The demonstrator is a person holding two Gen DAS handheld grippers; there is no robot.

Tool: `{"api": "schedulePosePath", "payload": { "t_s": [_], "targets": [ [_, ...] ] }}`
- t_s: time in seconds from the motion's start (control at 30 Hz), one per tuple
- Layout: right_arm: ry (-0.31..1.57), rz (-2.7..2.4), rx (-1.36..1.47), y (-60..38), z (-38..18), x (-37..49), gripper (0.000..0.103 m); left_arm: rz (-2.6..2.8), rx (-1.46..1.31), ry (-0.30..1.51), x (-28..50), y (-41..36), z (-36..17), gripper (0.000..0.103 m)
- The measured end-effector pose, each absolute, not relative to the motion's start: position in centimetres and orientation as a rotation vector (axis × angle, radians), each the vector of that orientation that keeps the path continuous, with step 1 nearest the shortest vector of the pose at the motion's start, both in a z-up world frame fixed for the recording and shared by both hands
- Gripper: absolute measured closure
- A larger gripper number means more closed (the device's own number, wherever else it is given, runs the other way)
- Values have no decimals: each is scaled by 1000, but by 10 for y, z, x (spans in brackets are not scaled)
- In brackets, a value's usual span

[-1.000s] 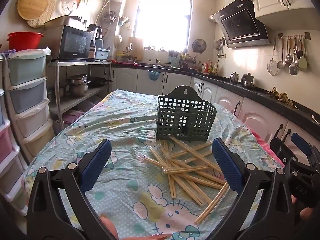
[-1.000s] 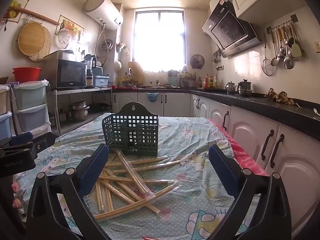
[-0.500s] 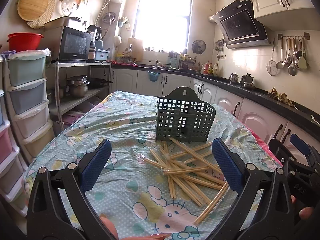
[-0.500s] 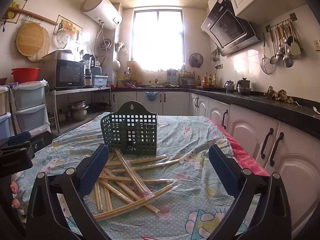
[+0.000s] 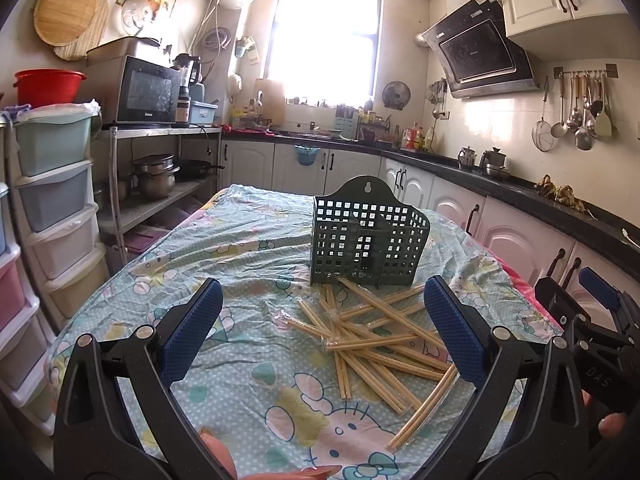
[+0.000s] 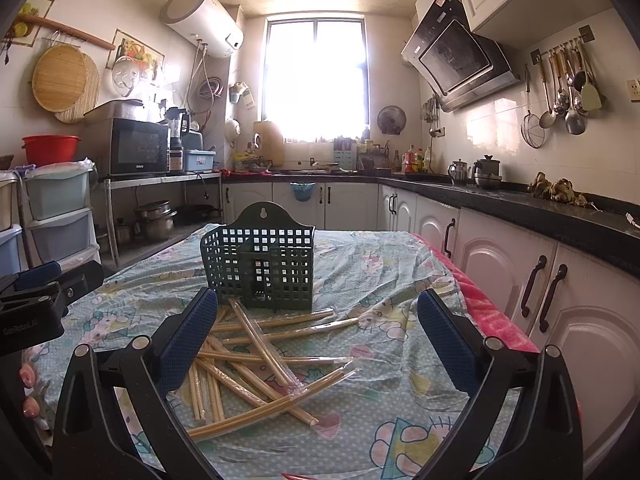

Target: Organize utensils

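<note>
A dark green slotted utensil basket [image 5: 368,240] stands upright on the table; it also shows in the right wrist view [image 6: 262,266]. A loose pile of wrapped wooden chopsticks [image 5: 372,340] lies crisscrossed in front of it, also in the right wrist view [image 6: 256,356]. My left gripper [image 5: 324,332] is open and empty, above the table short of the pile. My right gripper [image 6: 316,336] is open and empty, over the pile's near side. The right gripper shows at the left view's right edge [image 5: 596,320].
The table wears a light blue cartoon cloth [image 5: 224,264] under plastic film. Stacked plastic drawers [image 5: 52,208] and a metal rack with pots [image 5: 156,176] stand to the left. White cabinets under a black counter [image 6: 520,216] run along the right.
Both grippers have drifted very slightly; the basket and chopsticks lie as before. Both stay open and empty.
</note>
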State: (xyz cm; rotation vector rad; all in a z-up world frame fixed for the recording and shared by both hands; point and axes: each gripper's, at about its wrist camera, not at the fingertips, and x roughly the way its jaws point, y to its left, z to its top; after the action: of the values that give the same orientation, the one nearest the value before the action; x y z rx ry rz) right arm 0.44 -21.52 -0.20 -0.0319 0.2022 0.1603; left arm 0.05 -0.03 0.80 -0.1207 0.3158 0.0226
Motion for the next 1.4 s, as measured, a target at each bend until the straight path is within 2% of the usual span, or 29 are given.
{"api": "schedulePosePath", "payload": {
  "t_s": [0.87, 1.4],
  "targets": [
    [234, 216, -58, -203, -2, 8, 6, 12, -151, 346, 5, 4, 4, 10],
    [339, 357, -118, -183, 8, 41, 6, 119, -239, 420, 33, 63, 8, 10]
  ]
}}
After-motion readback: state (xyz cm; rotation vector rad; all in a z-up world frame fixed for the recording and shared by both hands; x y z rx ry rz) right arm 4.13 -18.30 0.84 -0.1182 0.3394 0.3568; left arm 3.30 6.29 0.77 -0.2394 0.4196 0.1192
